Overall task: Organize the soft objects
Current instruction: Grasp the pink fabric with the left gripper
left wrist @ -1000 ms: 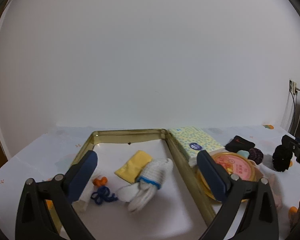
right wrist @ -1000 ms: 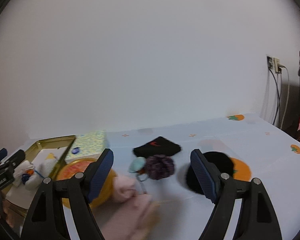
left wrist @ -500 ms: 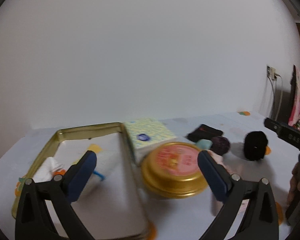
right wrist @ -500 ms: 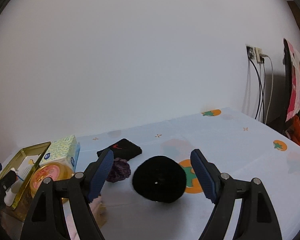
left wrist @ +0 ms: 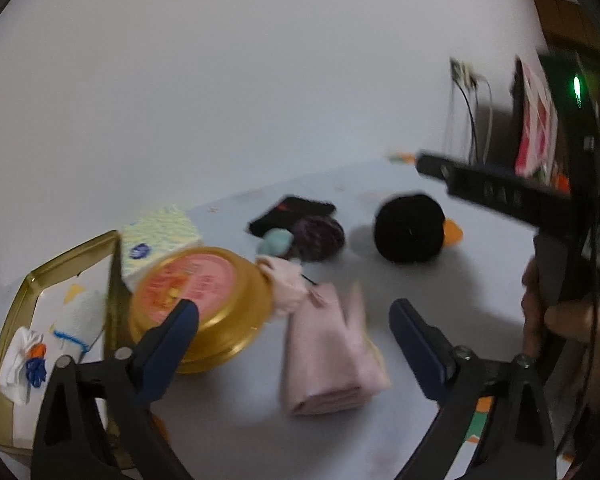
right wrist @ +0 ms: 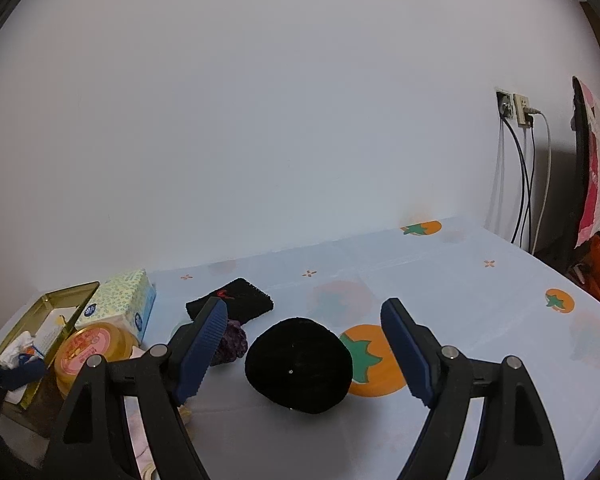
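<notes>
Both hand-held grippers are hovering over a tabletop [right wrist: 480, 300] covered in a persimmon-print cloth, each with jaws spread wide and gripping nothing. The left hand-held gripper [left wrist: 294, 336] is pointing at a folded pink cloth [left wrist: 328, 356] lying between its fingers' line of sight, a thing the right wrist view is catching only as a sliver at its lower edge. The right hand-held gripper [right wrist: 302, 344] is framing a black hat [right wrist: 298, 364] that is resting partly on an orange persimmon print [right wrist: 380, 364].

Only the right wrist view is showing the tabletop's far right side, open and bare up to the wall, with a wall socket [right wrist: 514, 108] and cables beyond its corner. Only the left wrist view is showing the person's right hand [left wrist: 568, 316] on the other gripper's handle.

At the left edge a gold tin tray [left wrist: 8, 320] is holding a white glove [left wrist: 82, 314] with a blue cuff band, white tissue, small orange and blue bits and a yellow piece. A round gold tin [left wrist: 202, 308] with a pink lid is sitting just beside the tray, closed, its contents hidden. A tissue pack [left wrist: 160, 236] is lying behind it. Near the middle, a purple scrunchie [left wrist: 318, 236], a pale teal item [left wrist: 276, 240] and a black wristband [right wrist: 232, 300] are clustering close together; the left wrist view is blurred.
</notes>
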